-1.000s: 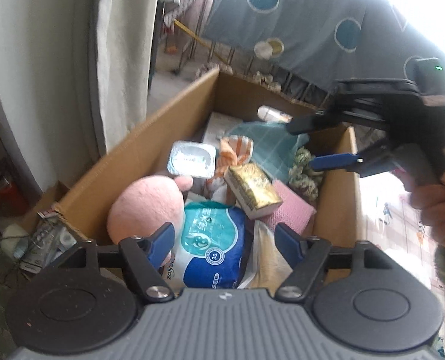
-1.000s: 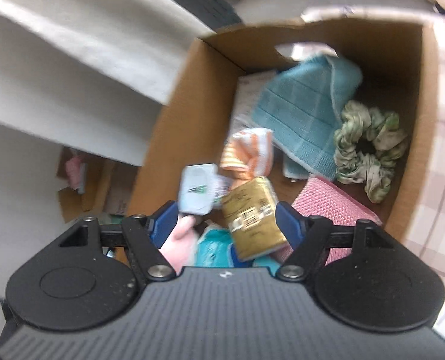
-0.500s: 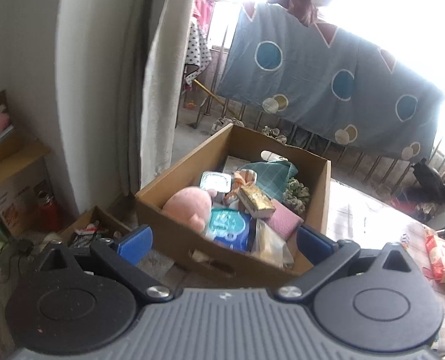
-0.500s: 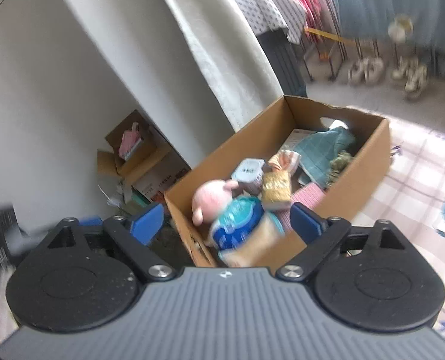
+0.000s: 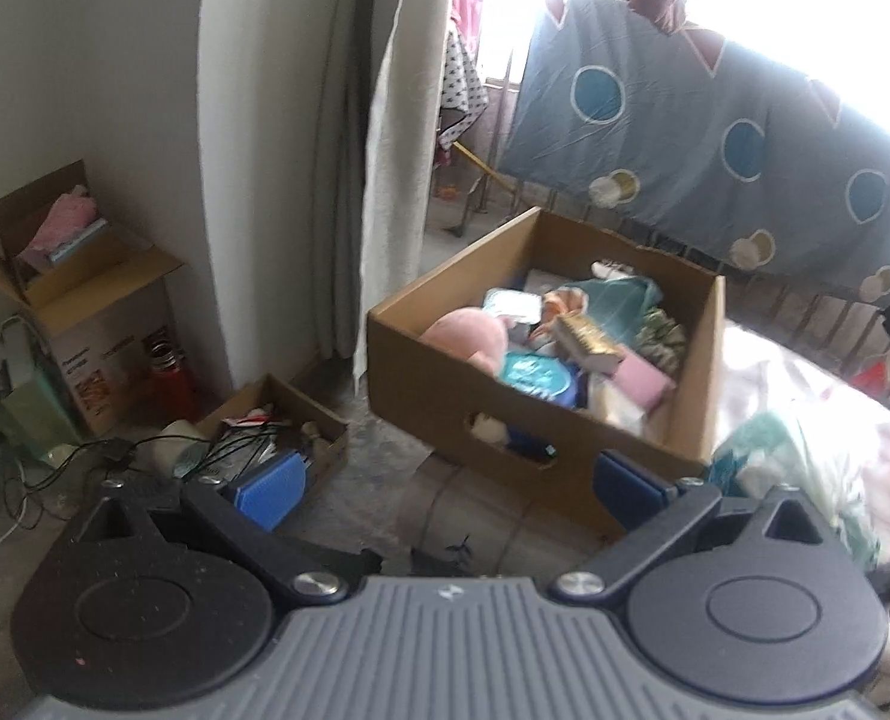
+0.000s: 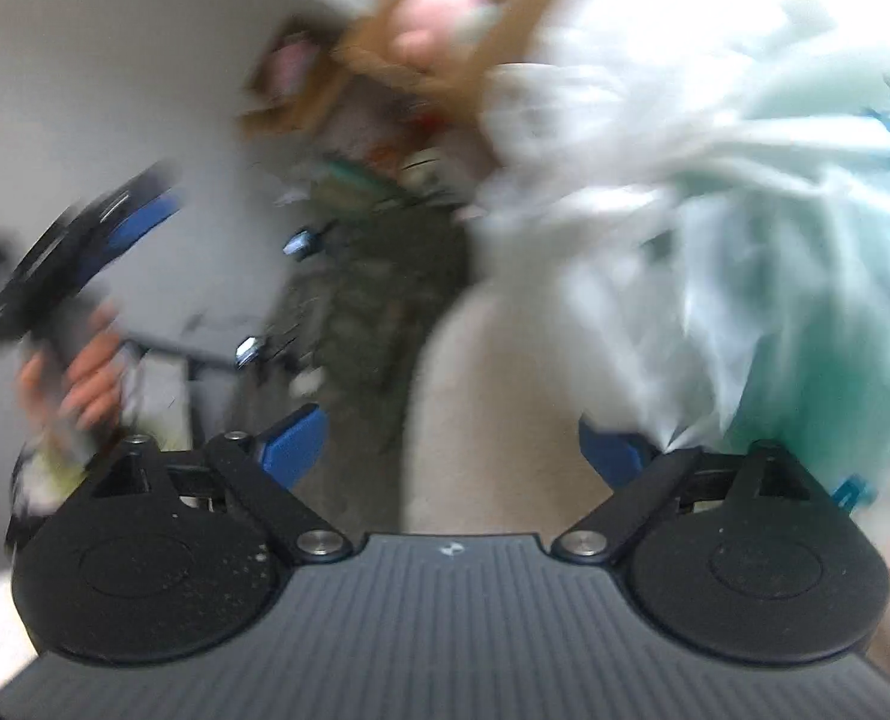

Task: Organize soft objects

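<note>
A brown cardboard box [image 5: 445, 402] stands on the floor, filled with a pink plush [image 5: 469, 333], a blue tissue pack [image 5: 535, 375], a gold packet [image 5: 589, 342] and cloths. My left gripper [image 5: 450, 489] hangs well back from it, wide open and empty. The right wrist view is heavily blurred. There my right gripper [image 6: 452, 447] has its jaws closing with nothing pressed between them, over a cream surface [image 6: 493, 390]. A crumpled mint-and-white plastic pack [image 6: 775, 240] lies just beyond its right finger. A hand holds the left gripper [image 6: 79, 264] at the far left.
A bed with a floral sheet [image 5: 835, 420] lies right of the box, the mint pack [image 5: 763, 450] on its edge. A low carton of clutter [image 5: 277, 420], cables, a taller carton [image 5: 85, 300] and a curtain [image 5: 385, 150] are at left. A blue spotted blanket [image 5: 715, 138] hangs behind.
Both grippers have pulled back out of the box. The left one opened wider and now sees the whole box. The right one swung down to the bed's mint pack, blurring its view.
</note>
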Demonstrator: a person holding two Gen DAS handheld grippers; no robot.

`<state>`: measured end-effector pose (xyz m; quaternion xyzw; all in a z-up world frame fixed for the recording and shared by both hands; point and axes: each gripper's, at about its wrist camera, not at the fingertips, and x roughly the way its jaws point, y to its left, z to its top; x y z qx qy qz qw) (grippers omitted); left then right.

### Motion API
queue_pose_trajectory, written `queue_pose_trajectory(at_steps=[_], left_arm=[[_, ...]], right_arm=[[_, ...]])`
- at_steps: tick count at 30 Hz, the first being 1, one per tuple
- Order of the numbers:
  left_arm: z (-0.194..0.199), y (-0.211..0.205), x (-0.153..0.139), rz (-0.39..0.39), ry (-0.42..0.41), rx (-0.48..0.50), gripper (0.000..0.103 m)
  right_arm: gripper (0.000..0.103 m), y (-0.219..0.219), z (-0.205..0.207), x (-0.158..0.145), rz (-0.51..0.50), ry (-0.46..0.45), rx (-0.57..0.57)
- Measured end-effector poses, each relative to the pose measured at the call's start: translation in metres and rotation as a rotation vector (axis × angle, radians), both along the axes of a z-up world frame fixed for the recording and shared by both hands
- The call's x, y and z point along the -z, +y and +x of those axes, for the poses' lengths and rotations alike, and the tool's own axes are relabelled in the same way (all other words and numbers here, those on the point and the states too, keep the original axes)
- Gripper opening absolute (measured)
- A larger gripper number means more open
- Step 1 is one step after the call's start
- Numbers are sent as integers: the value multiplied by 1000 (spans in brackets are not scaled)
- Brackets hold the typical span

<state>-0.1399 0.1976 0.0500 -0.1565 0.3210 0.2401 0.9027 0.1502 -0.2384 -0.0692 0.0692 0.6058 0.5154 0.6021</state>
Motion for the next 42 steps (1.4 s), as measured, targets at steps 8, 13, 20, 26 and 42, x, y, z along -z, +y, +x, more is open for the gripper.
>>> queue_pose_trajectory(at_steps=[8, 13, 20, 26, 42], left_arm=[[-5, 6, 34, -36, 6, -9, 103], [0, 0, 47, -59, -6, 18, 103], [4, -25, 44, -40, -47, 91, 103], [14, -51, 28, -7, -48, 164, 103], [49, -92, 9, 236, 62, 42, 103]], right_arm=[[78, -7, 74, -2, 48, -80, 262], [80, -20, 96, -8, 165, -49, 319], [101, -67, 46, -54, 346, -80, 277], [102, -92, 20, -104, 334, -306, 386], [102, -71, -92, -93, -144, -910, 884]])
